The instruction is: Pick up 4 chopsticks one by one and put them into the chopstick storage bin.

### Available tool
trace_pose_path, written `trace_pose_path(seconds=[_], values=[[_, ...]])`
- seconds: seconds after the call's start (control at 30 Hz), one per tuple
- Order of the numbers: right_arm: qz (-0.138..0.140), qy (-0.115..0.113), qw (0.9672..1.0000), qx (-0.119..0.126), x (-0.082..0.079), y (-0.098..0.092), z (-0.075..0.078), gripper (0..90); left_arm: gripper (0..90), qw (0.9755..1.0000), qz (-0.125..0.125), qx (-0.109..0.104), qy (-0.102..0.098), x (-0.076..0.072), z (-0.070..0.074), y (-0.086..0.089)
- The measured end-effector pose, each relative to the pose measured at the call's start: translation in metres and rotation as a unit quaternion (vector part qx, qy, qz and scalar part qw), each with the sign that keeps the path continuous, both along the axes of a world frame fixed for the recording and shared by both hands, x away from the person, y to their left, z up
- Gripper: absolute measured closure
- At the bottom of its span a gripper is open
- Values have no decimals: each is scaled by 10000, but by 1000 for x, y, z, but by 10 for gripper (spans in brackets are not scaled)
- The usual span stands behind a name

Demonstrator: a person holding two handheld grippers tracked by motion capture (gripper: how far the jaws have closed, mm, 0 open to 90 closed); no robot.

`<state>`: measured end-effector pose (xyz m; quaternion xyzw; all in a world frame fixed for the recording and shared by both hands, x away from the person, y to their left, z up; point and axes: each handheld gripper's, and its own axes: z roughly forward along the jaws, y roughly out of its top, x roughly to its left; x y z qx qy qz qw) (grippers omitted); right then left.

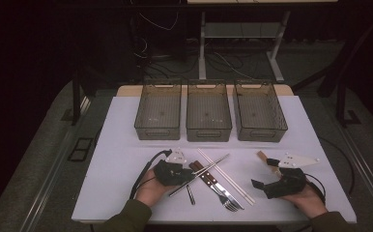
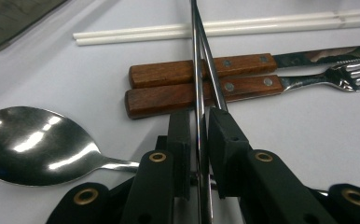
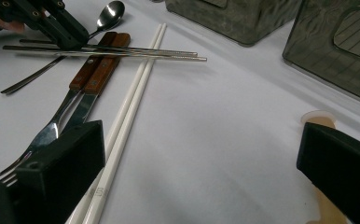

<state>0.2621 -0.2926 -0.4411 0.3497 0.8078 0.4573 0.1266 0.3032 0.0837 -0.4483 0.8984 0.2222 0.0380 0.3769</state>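
Note:
My left gripper [image 2: 199, 135] is shut on a pair of metal chopsticks [image 2: 197, 70], which run between its pads and lie across the wooden handles of a knife [image 2: 178, 72] and a fork [image 2: 169, 95]. From above, the left gripper [image 1: 190, 175] sits at the middle front of the white table [image 1: 126, 169], with the metal chopsticks [image 1: 213, 164] slanting up to the right. A spoon [image 2: 29, 144] lies just left of the jaws. My right gripper [image 3: 201, 158] stands wide open over bare table, beside white chopsticks [image 3: 131, 98]. Its right jaw partly covers a flat wooden piece [image 3: 325, 123].
Three smoky see-through bins [image 1: 158, 133] [image 1: 208, 134] [image 1: 262, 134] stand in a row at the back of the table. The white chopsticks [image 1: 225, 176] and the fork's tines [image 1: 230, 205] reach toward the front edge. Cables trail from both grippers.

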Motion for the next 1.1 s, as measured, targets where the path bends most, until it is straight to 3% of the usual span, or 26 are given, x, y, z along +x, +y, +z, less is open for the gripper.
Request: trace_pose_path(seconds=[0.37, 1.1], values=[[-1, 4, 10000, -10, 0, 0, 0, 12, 831, 9999, 72, -47, -57, -1, -2, -1], [4, 34, 10000, 28, -1, 0, 0, 11, 842, 9998, 191, -57, -87, -1, 2, 3]])
